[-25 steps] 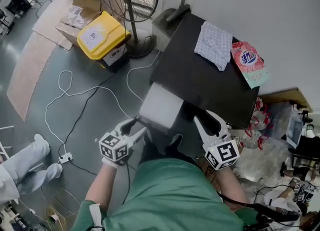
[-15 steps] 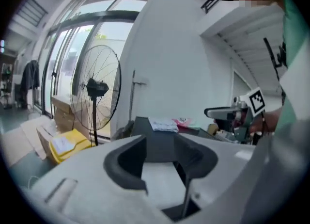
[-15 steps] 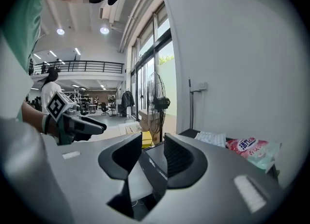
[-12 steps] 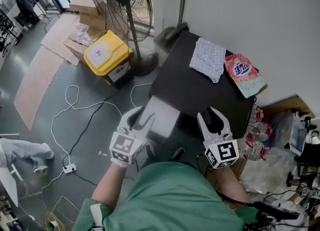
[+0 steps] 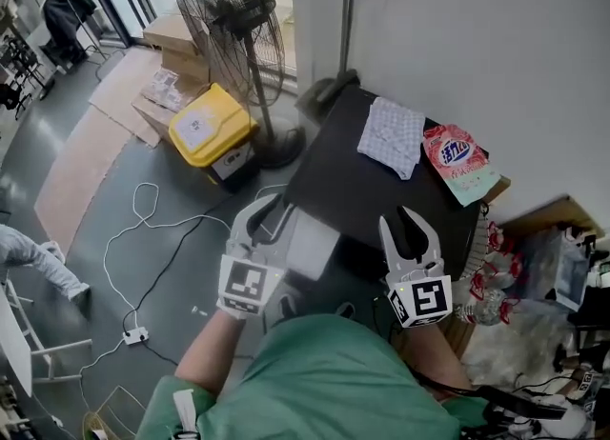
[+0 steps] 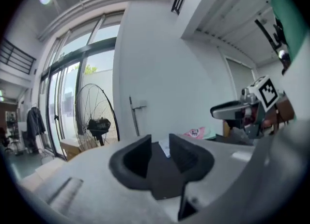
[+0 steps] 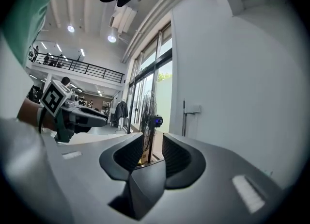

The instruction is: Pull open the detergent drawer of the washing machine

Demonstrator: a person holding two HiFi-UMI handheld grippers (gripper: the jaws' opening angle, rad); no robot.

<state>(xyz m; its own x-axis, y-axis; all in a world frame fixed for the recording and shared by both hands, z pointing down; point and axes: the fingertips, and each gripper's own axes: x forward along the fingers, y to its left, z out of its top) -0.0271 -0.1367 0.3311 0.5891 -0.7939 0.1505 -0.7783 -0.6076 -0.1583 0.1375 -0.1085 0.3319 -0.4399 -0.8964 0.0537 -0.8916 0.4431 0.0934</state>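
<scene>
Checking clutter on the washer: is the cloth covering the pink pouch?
No, the cloth lies beside the pink pouch on the black top, leaving its face uncovered.

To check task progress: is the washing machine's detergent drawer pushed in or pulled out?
Pulled out: in the head view the pale drawer juts from the washing machine, beyond its black top.

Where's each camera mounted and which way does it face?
Head view: on the person's head, facing steeply down at the black washing machine; green torso, left gripper, right gripper.
Left gripper view: on the left gripper, along its empty jaws, just closing; right gripper shows.
Right gripper view: likewise; empty jaws just closing; left gripper shows.
Shared: gripper views both face the black caged fan.
</scene>
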